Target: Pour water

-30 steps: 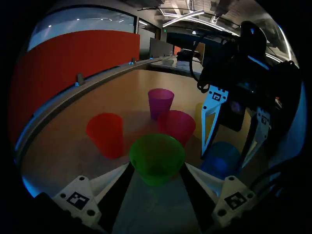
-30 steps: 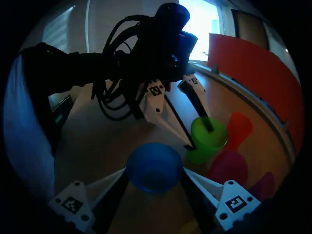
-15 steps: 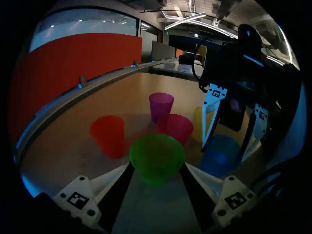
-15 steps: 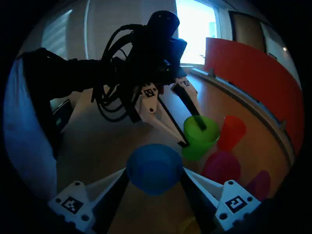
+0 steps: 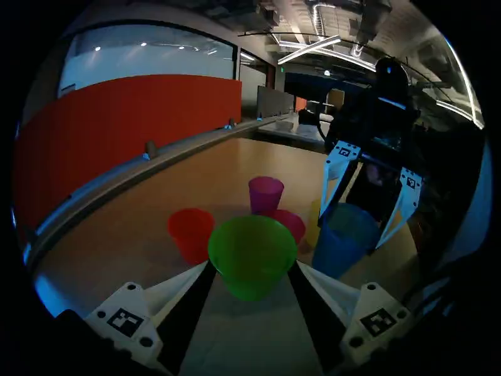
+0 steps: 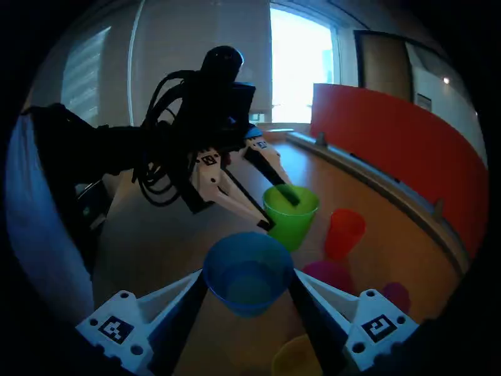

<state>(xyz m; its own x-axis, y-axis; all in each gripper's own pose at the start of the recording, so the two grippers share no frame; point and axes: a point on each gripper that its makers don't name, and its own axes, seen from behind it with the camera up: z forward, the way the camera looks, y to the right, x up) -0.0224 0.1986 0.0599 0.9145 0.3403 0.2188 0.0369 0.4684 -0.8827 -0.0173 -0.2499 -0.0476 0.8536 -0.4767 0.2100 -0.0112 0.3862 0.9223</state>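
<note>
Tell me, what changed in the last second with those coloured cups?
Both held cups rose higher above the table: the left hand-held gripper raised the green cup, and the right hand-held gripper raised the blue cup. Nothing was grabbed or released. The orange cup, purple cup, pink cup and yellow cup stayed standing in place.

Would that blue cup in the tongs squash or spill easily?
Probably squashes a bit: the blue cup looks like thin, translucent plastic. It seems to hold some liquid, so tilting would likely spill it. Tapered walls might slip in the right tongs.
</note>
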